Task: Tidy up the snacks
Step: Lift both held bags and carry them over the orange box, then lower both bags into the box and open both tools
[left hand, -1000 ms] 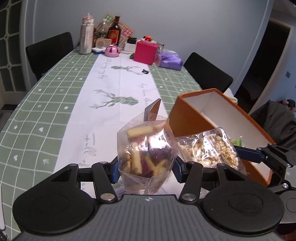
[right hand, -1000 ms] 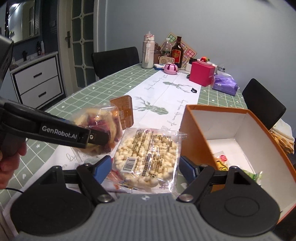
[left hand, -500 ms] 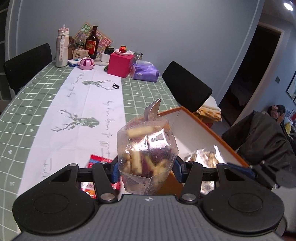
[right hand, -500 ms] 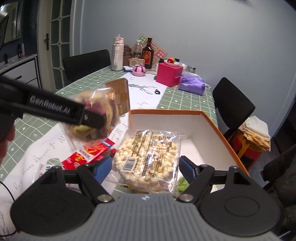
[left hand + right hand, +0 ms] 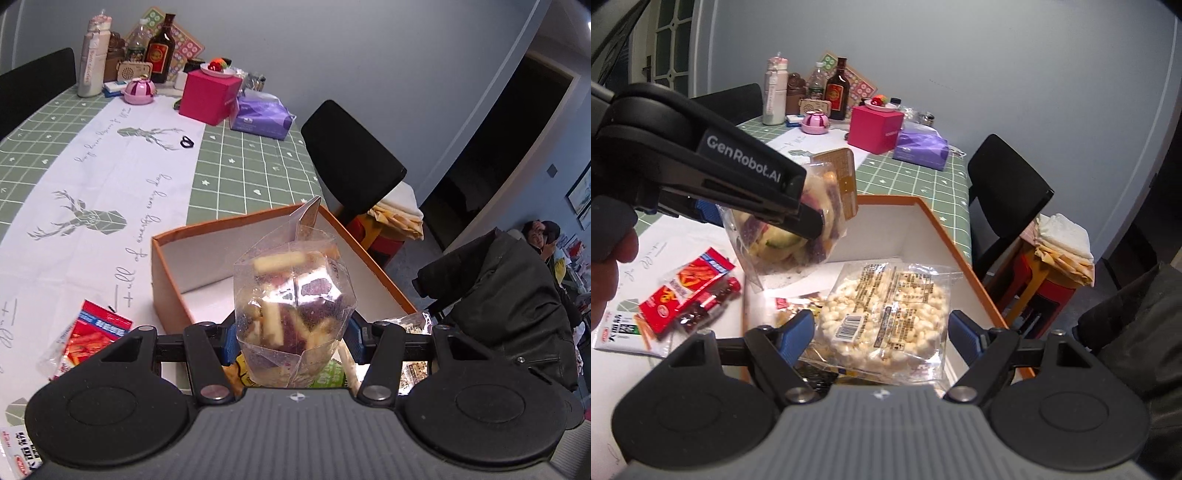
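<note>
My left gripper [image 5: 290, 338] is shut on a clear bag of mixed veggie chips [image 5: 291, 306] and holds it above the open orange box [image 5: 192, 230]. In the right wrist view the same bag [image 5: 798, 236] hangs over the box's near left corner. My right gripper [image 5: 881, 328] is shut on a clear pack of puffed rice cakes [image 5: 886, 314], held over the box [image 5: 945, 240]. Small snack packets lie on the box floor [image 5: 798, 306].
Red snack packets [image 5: 687, 284] and a white packet [image 5: 620, 332] lie on the table left of the box. Bottles, a pink box [image 5: 210, 96] and a purple tissue pack [image 5: 262, 118] stand at the far end. Black chairs [image 5: 351, 162] stand beside the table.
Both grippers have moved right and forward with their packs, from beside the box to over its open top.
</note>
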Demonstrator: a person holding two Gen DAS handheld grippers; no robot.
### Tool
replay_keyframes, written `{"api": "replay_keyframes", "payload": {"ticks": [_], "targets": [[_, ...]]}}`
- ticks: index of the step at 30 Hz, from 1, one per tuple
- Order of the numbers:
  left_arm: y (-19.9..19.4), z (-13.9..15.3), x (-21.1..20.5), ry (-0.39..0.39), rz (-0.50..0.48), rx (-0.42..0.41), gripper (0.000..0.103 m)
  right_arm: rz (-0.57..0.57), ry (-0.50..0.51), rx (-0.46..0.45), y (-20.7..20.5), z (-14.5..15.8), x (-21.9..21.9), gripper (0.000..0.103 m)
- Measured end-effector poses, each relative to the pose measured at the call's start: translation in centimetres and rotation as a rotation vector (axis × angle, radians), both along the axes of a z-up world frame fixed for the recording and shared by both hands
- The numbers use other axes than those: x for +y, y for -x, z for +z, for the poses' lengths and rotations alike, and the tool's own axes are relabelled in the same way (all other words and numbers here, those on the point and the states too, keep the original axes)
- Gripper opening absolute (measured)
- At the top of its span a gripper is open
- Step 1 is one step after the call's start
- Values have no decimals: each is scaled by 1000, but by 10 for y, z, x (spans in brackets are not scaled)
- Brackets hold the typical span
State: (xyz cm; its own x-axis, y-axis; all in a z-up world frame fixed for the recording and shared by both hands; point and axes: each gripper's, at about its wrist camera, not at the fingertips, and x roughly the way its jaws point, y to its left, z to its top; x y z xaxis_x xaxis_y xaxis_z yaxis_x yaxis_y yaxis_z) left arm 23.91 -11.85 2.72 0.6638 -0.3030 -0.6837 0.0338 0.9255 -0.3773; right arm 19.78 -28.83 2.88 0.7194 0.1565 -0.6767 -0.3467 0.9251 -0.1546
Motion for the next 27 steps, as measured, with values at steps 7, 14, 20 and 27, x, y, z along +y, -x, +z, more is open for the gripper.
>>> {"api": "replay_keyframes", "payload": {"ticks": [7, 14, 20, 27], "targets": [[-20, -16, -17, -25, -20, 58, 62, -19, 10, 47, -19, -19, -10, 77], [-34, -31, -31, -72, -31, 118, 62, -23, 16, 86, -31, -33, -9, 63], [-41, -41, -38, -108, -51, 147, 62, -21, 14, 96, -33, -36, -9, 63], [-42, -44, -45, -188, -74, 139, 62, -14, 18, 116, -34, -43, -8, 64]]}}
